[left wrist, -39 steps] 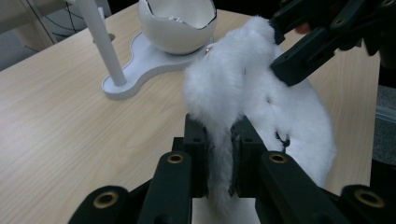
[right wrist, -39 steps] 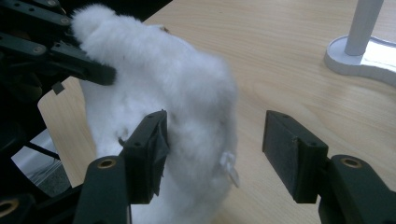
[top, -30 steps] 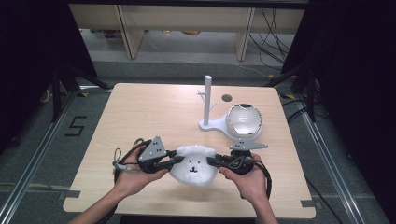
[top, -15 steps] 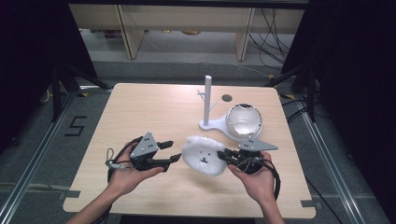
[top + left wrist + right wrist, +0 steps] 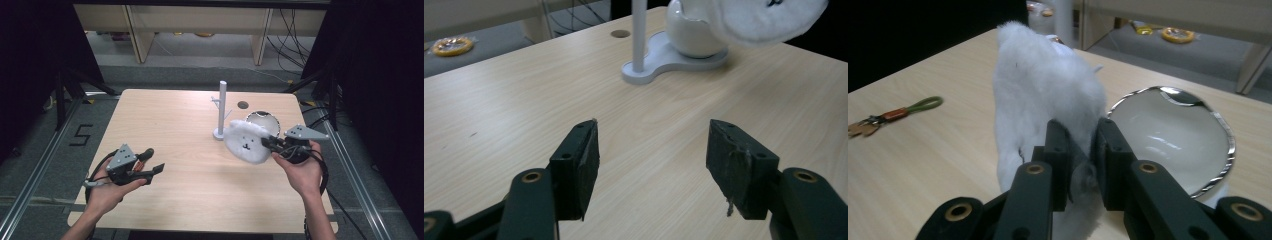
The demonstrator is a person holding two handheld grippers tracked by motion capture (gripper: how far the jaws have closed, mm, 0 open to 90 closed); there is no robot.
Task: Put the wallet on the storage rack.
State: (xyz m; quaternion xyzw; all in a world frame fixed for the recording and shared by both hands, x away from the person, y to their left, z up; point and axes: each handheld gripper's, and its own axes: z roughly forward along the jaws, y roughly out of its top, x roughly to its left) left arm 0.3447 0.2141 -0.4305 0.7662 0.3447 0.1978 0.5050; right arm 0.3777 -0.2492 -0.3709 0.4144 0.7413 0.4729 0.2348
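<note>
Two grippers work over the tabletop. At four o'clock, the right gripper (image 5: 270, 142) pinches the edge of a fluffy white cover with a stitched face (image 5: 245, 141), lifted just before the round mirror (image 5: 1178, 135) and white stand (image 5: 221, 107). At eight o'clock, the left gripper (image 5: 152, 162) has just been opening; its jaws stand wide, nothing between them.

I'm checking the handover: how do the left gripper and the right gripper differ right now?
The left gripper has just been opening and its jaws stand wide apart with nothing between them, while the right gripper is shut on the fluffy white plush cover with a small face. The left sits low near the table's front edge; the right holds its load beside the white stand. Both are hand-held with black jaws.
</note>
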